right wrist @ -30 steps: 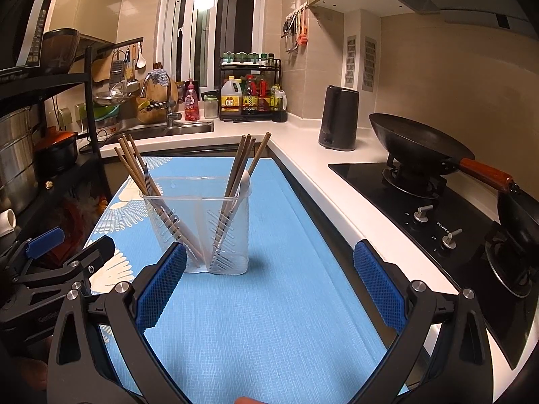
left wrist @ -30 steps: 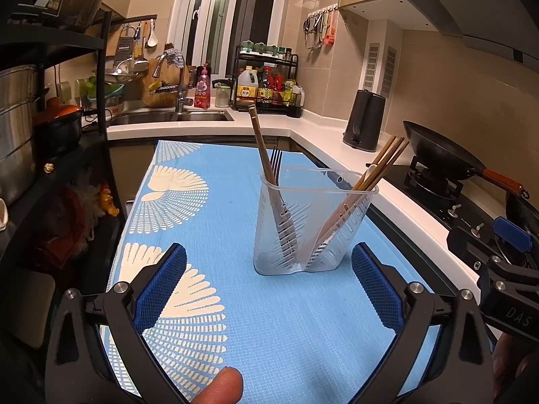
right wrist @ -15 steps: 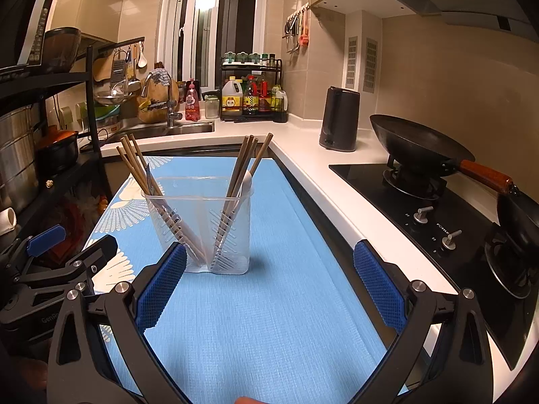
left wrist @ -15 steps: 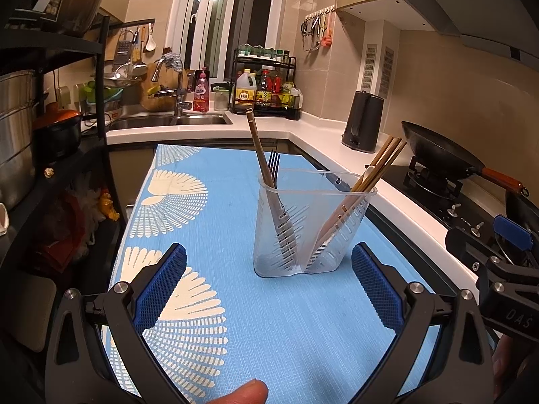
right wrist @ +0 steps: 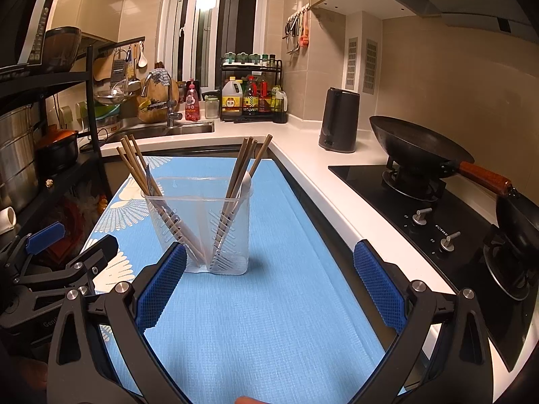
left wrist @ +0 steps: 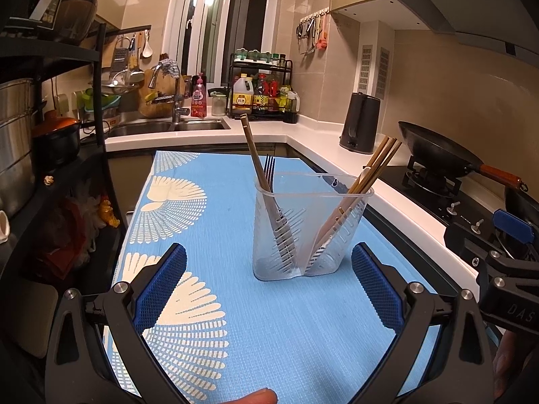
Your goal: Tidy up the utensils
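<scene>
Plainly, the clear utensil holder [left wrist: 311, 225] stands just ahead of both grippers, between the spread fingertips — left gripper [left wrist: 267, 284] and right gripper [right wrist: 269, 284] both gape empty. Its chopsticks [right wrist: 242, 168] and fork [left wrist: 269, 171] lean outward over the rim — a finger clipping them, I judge, could tip the light holder.

Right gripper [right wrist: 269, 284]: jaws spread wide, empty. Ahead, clear holder [right wrist: 198, 227] stands upright on blue mat [right wrist: 269, 320]; chopsticks [right wrist: 241, 168] and fork [right wrist: 150, 176] lean inside. Left gripper [right wrist: 60, 262] sits left of holder.
</scene>
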A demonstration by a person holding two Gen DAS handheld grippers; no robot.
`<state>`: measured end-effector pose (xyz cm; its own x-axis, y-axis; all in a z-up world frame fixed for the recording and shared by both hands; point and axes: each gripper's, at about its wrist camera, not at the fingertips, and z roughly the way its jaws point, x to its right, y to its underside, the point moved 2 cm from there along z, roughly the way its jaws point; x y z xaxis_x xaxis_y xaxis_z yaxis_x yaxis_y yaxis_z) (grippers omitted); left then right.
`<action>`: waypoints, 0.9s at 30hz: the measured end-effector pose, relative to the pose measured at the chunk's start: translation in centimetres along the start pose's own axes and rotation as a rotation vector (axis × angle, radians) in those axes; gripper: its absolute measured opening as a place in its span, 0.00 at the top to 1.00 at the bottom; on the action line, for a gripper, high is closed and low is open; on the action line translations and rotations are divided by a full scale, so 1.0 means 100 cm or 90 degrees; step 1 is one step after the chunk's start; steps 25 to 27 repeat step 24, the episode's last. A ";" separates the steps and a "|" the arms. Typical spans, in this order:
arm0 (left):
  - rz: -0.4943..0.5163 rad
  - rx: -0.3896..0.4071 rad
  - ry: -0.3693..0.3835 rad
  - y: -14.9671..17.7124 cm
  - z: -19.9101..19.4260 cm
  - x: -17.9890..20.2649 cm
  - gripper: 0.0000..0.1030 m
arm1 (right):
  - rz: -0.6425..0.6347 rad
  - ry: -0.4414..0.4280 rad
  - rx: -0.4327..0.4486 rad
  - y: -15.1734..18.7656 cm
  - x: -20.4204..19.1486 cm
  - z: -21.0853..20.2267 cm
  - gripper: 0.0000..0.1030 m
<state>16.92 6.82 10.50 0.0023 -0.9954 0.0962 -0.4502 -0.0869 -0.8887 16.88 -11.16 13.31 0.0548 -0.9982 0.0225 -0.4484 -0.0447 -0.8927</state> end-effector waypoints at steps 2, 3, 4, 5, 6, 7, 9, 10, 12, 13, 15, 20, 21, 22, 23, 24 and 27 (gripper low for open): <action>0.002 0.002 0.001 0.000 -0.001 0.001 0.07 | 0.000 0.000 0.000 0.000 0.000 -0.001 0.05; 0.003 0.004 0.002 0.000 -0.001 0.001 0.07 | 0.000 0.000 0.000 0.000 0.000 -0.001 0.05; 0.003 0.004 0.002 0.000 -0.001 0.001 0.07 | -0.001 0.001 0.001 -0.001 0.000 -0.001 0.05; 0.003 0.005 0.002 0.000 -0.001 0.001 0.07 | -0.001 0.001 0.001 -0.001 0.000 -0.001 0.05; 0.004 0.007 0.002 0.000 -0.001 0.000 0.07 | -0.001 0.001 0.001 -0.001 0.000 -0.001 0.05; 0.004 0.007 0.001 0.000 -0.001 0.000 0.07 | -0.001 0.001 0.000 -0.001 0.000 -0.001 0.05; 0.002 0.008 0.002 0.000 -0.001 0.000 0.07 | -0.002 0.001 0.001 -0.001 0.000 -0.001 0.05; 0.003 0.009 0.003 0.000 -0.001 0.000 0.07 | -0.003 0.001 0.001 -0.001 0.000 -0.001 0.05; 0.007 0.013 0.007 0.000 -0.002 0.001 0.07 | -0.004 0.000 0.001 -0.002 0.001 -0.002 0.05; 0.011 0.014 0.009 0.000 -0.002 0.002 0.07 | -0.005 0.000 0.001 -0.002 0.001 -0.002 0.05; 0.014 0.015 0.008 0.000 -0.003 0.003 0.07 | -0.005 0.000 0.001 -0.002 0.001 -0.002 0.05; 0.005 0.013 0.001 -0.001 -0.002 0.002 0.07 | -0.009 -0.001 0.002 -0.003 0.004 -0.003 0.05; 0.003 0.012 0.000 -0.001 -0.002 0.001 0.07 | -0.009 -0.001 0.002 -0.003 0.003 -0.003 0.05; 0.001 0.011 0.000 -0.001 -0.002 0.000 0.07 | -0.009 0.000 0.003 -0.004 0.004 -0.004 0.05; 0.001 0.011 -0.001 -0.001 -0.002 0.000 0.07 | -0.009 0.000 0.002 -0.003 0.003 -0.003 0.05; 0.001 0.010 -0.002 -0.001 -0.002 -0.001 0.07 | -0.009 0.000 0.002 -0.004 0.004 -0.003 0.05; 0.001 0.010 -0.002 -0.001 -0.002 -0.001 0.07 | -0.009 0.000 0.002 -0.004 0.004 -0.003 0.05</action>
